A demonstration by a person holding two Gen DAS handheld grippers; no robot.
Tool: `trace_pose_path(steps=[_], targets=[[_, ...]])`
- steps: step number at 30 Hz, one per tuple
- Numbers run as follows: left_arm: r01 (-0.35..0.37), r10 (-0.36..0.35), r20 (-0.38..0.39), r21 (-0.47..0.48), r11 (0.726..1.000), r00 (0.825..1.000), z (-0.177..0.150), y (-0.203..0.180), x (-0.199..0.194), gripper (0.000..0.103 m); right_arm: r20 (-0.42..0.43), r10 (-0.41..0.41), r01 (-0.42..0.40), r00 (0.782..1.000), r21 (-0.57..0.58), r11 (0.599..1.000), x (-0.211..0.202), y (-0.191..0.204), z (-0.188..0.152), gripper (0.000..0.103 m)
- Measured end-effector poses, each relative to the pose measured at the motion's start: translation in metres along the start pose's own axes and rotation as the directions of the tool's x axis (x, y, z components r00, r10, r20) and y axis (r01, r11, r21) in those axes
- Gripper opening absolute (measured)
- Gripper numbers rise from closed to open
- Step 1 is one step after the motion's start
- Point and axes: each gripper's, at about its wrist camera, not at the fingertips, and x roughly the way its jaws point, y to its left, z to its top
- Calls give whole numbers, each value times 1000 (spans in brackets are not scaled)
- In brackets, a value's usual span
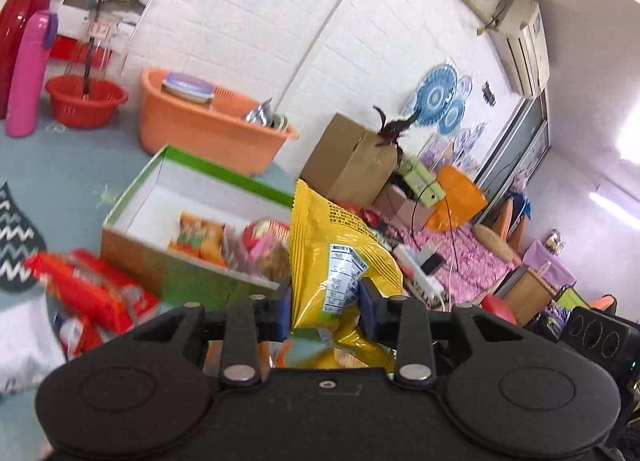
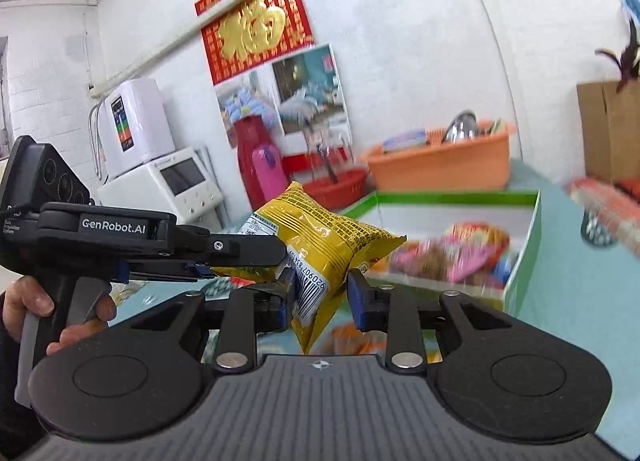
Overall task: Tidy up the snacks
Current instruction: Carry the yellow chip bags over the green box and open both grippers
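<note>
A yellow snack bag (image 1: 336, 257) is held in the air by both grippers. My left gripper (image 1: 323, 311) is shut on its lower part. In the right wrist view the same bag (image 2: 320, 245) sits between my right gripper's (image 2: 320, 295) pads, which press its barcode end, and the left gripper (image 2: 256, 255) grips it from the left. Behind the bag stands an open green-edged box (image 1: 160, 197) with several snack packs (image 1: 224, 241) inside; it also shows in the right wrist view (image 2: 524, 245).
Red snack packs (image 1: 92, 289) lie left of the box on the blue tabletop (image 1: 68, 181). An orange basin (image 1: 208, 121), a red basket (image 1: 86, 101), a pink bottle (image 1: 30, 73) and a cardboard box (image 1: 352, 157) stand behind.
</note>
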Motion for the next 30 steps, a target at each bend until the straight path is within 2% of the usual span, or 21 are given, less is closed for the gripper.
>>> trace_pose_path(steps=[7,13,16,18,19,20,21,22,23,27,30], targets=[[1,-1,29,-5,1000,1000,33,24,39,21,40,-30,30,999,-7,1000,36,-21,28,50],[-26,26,-5,-68,997,1000,39,63,67,21,-10,-43,43,999,24,999,77,-39,26,50],[-55,54,-18,-82,995,998,39,75,77,25,-39,-45,47,998,31,998,95,-44,23,51],[-99,98,-22,-72,992,995,38,82,82,56,-60,-52,53,997,18,998,105,-44,20,52],[-134,133,-25,-67,989,991,37,84,84,100,-67,-54,54,996,4,999,110,-44,17,57],[-163,162,-24,-71,984,987,36,85,85,103,-75,-59,58,995,-10,998,115,-44,15,58],[-182,182,-18,-75,980,983,34,85,83,103,-83,-66,64,994,-22,998,119,-43,13,69],[-186,186,-13,-75,980,982,33,85,81,103,-94,-73,70,993,-33,997,121,-43,11,96],[-175,174,-15,-73,982,985,32,84,77,103,-98,-82,79,992,-39,996,121,-43,9,103],[-156,157,-2,-87,984,988,34,70,54,103,-42,-108,106,993,-49,993,100,-39,13,103],[-163,166,27,-76,984,986,33,49,29,103,18,-89,89,996,-21,996,72,-32,22,103]])
